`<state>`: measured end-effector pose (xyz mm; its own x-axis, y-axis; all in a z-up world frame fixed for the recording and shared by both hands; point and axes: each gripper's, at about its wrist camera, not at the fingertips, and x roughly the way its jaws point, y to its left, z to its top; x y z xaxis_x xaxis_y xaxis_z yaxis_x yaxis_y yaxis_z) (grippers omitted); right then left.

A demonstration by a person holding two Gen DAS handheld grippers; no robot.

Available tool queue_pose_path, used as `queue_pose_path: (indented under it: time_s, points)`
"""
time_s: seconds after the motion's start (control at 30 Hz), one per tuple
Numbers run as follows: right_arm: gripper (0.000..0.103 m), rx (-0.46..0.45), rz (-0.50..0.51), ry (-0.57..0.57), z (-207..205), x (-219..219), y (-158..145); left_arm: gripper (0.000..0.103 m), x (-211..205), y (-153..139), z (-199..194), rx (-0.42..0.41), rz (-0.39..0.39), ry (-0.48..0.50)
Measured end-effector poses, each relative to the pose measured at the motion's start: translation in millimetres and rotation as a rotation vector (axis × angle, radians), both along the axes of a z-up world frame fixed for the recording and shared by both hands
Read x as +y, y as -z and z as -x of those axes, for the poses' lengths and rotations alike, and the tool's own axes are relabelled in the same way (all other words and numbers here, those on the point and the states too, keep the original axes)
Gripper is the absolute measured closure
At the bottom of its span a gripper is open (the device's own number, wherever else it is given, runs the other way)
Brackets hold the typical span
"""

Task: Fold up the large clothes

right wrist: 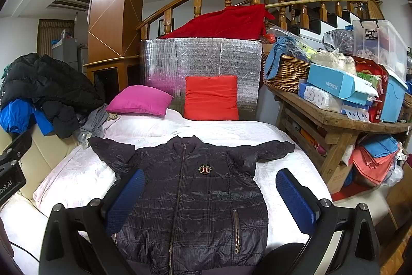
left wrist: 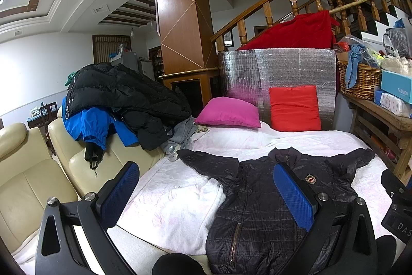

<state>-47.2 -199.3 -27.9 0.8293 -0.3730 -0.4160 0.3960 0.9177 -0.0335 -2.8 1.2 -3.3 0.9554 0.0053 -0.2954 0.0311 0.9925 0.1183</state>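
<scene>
The jacket [right wrist: 195,195] lies flat, front up, on the bed [right wrist: 280,135], sleeves out at 10 and 2 o'clock; its hem is cut off below. Both the left gripper [left wrist: 206,187] and the right gripper [right wrist: 208,197] hang above it, jaws spread wide, holding nothing.

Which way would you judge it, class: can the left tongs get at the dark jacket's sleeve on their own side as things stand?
Probably yes. The left tongs are open and hold nothing, and the dark jacket lies spread flat on the white bedcover. Its left sleeve lies bare, with nothing on top of it.
</scene>
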Motion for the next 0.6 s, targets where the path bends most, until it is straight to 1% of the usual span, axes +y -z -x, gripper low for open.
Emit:
queue_pose_path:
  time_s: [0.27, 0.43, 0.53, 0.6]
  points:
    - [0.000, 0.017, -0.001, -0.003, -5, -2, 3, 0.000, -4, 6, -9, 0.019, -0.006, 0.004]
    - [0.000, 0.044, -0.005, -0.007, -22, -10, 11, 0.000, -11, 17, -27, 0.046, -0.014, 0.008]
    - [0.000, 0.069, -0.017, -0.018, -41, -26, 20, 0.000, -17, 35, -61, 0.120, 0.007, 0.054]
    - [0.000, 0.086, -0.039, -0.013, -60, -53, 31, 0.000, -23, 56, -96, 0.212, 0.040, 0.115]
